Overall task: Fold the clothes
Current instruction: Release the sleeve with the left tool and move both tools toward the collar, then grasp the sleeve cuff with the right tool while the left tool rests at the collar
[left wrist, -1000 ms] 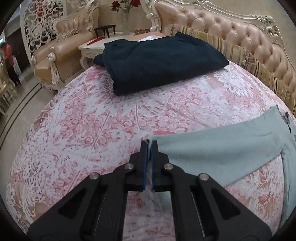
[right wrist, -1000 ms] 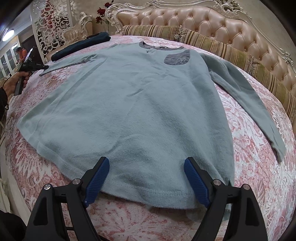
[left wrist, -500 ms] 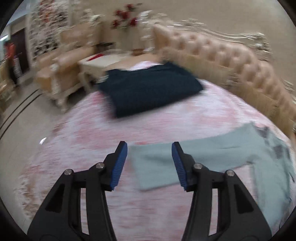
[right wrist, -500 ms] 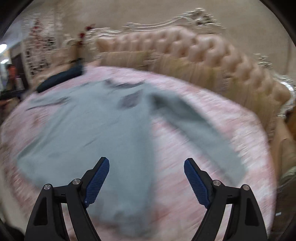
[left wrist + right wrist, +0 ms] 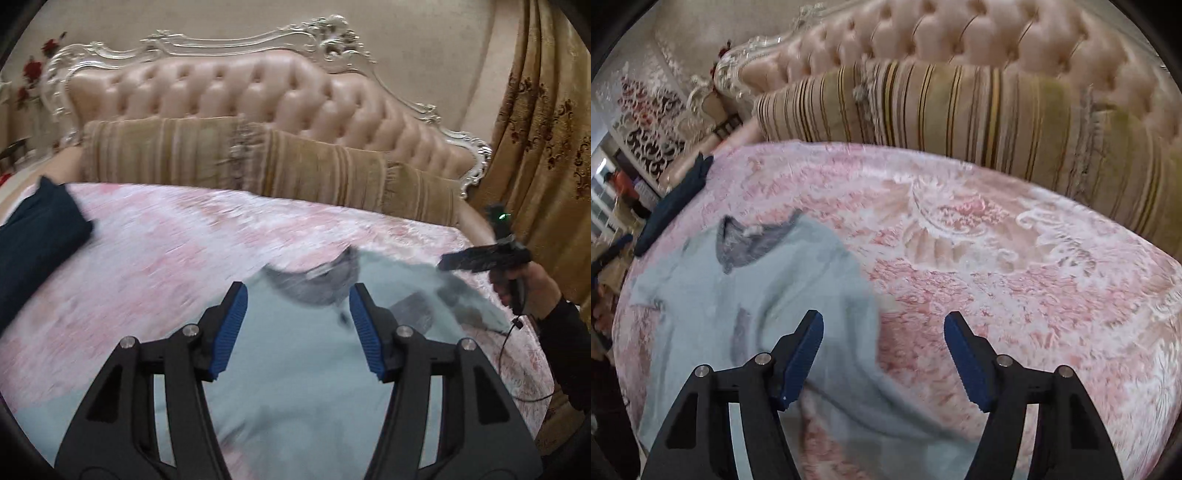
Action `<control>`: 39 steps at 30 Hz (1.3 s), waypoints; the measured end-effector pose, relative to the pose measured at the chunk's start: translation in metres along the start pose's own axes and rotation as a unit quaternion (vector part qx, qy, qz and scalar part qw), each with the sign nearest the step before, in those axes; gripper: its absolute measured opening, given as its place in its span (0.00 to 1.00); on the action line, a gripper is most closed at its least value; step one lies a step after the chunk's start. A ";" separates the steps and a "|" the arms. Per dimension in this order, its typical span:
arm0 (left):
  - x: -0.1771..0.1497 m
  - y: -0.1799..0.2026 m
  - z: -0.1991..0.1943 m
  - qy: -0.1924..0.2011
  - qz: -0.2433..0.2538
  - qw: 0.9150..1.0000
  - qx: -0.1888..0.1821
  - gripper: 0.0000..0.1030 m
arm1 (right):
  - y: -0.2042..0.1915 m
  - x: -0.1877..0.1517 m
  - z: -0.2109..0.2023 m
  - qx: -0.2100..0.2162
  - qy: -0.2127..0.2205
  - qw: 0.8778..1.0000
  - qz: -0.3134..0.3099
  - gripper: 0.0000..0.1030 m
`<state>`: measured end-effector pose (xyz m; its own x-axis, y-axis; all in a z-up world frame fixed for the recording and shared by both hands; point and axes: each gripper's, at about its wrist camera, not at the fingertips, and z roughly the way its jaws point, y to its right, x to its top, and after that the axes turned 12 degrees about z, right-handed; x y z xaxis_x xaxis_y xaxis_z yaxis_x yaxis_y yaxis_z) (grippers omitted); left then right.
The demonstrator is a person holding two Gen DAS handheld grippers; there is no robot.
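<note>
Garment: a pale blue-green long-sleeved top (image 5: 295,369) of soft, fleecy-looking cloth, with a grey neckband (image 5: 317,284) and a grey patch that may be a chest pocket (image 5: 412,312); the left wrist view is blurred, so finer detail is unclear.
Where it lies: spread front-up on the bed's pink and white patterned cover (image 5: 997,258), neck towards the striped pillows (image 5: 258,162).
Lie of the cloth: in the right wrist view the body shows soft folds and one sleeve (image 5: 857,391) trails down towards the near edge.
Left tongs (image 5: 297,328): blue pads spread wide, nothing between them, poised above the chest just short of the neckband.
Right tongs (image 5: 882,360): also spread wide and empty; the left pad sits over the sleeve, the right pad over bare cover.
Other cloth: a dark navy folded garment (image 5: 33,251) lies on the bed, well apart from the top.
Behind: tufted pink headboard (image 5: 240,92).
</note>
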<state>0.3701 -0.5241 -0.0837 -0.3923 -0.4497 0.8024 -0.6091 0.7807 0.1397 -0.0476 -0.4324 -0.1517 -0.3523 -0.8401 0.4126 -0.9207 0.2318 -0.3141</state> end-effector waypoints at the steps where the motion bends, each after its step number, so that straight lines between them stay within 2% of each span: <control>1: 0.003 0.000 0.007 0.004 -0.007 1.000 -0.007 0.59 | 0.004 0.002 0.008 -0.007 -0.009 1.000 -0.002 0.67; 2: 0.004 0.002 0.011 0.008 -0.012 1.000 -0.014 0.59 | 0.007 0.006 0.014 -0.009 -0.015 1.000 0.002 0.67; 4: 0.005 0.008 0.019 0.006 -0.012 1.000 -0.025 0.59 | 0.014 0.010 0.022 0.033 -0.033 0.999 0.022 0.67; 6: 0.006 0.015 0.028 -0.007 0.001 1.000 -0.025 0.59 | 0.016 0.012 0.028 0.072 -0.050 0.996 0.031 0.61; 8: 0.006 0.018 0.029 -0.004 -0.002 1.000 -0.030 0.59 | 0.011 0.012 0.031 0.095 -0.063 0.993 0.021 0.28; 9: 0.005 0.019 0.029 -0.001 -0.005 0.999 -0.036 0.60 | 0.008 0.011 0.033 0.108 -0.072 0.991 0.018 0.21; 10: 0.004 0.018 0.028 0.001 -0.006 0.999 -0.038 0.60 | 0.003 0.009 0.035 0.110 -0.081 0.991 0.009 0.08; 12: 0.004 0.017 0.028 0.003 -0.009 0.999 -0.039 0.61 | -0.005 0.005 0.037 0.099 -0.092 0.991 -0.011 0.02; 14: 0.003 0.016 0.028 0.006 -0.012 0.999 -0.042 0.61 | -0.009 0.005 0.035 0.071 -0.082 0.994 -0.024 0.02; 18: 0.002 0.014 0.027 0.012 -0.017 0.999 -0.047 0.61 | 0.000 0.027 0.016 0.016 -0.015 1.000 -0.006 0.01; 21: 0.003 0.016 0.025 0.017 -0.014 0.999 -0.047 0.61 | -0.002 0.033 0.018 0.010 -0.016 1.000 -0.013 0.01; 25: 0.002 0.016 0.026 0.016 -0.017 0.998 -0.051 0.61 | -0.008 0.036 0.033 -0.045 -0.014 0.998 -0.043 0.01; 30: 0.001 0.025 0.035 0.005 -0.006 0.998 -0.058 0.61 | -0.008 0.039 0.037 -0.082 -0.005 0.995 -0.057 0.02; 31: 0.001 0.027 0.036 0.004 -0.004 0.998 -0.059 0.61 | -0.008 0.039 0.036 -0.088 -0.001 0.994 -0.060 0.03; 32: 0.001 0.028 0.036 0.003 -0.003 0.998 -0.060 0.61 | -0.008 0.039 0.035 -0.094 0.002 0.994 -0.063 0.11; 35: 0.002 0.031 0.035 0.005 -0.001 0.998 -0.062 0.61 | -0.003 0.041 0.023 -0.113 0.020 0.992 -0.060 0.24; 37: 0.004 0.033 0.030 0.011 0.001 0.998 -0.063 0.61 | 0.016 0.037 -0.011 -0.116 0.048 0.992 -0.018 0.29; 39: 0.006 0.035 0.025 0.019 0.003 0.998 -0.065 0.61 | 0.036 0.022 -0.038 -0.114 0.065 0.991 0.025 0.40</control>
<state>0.3295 -0.5103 -0.0879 -0.3673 -0.4302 0.8246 -0.5113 0.8340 0.2073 -0.0950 -0.4233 -0.1212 -0.4027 -0.7582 0.5128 -0.9108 0.3879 -0.1418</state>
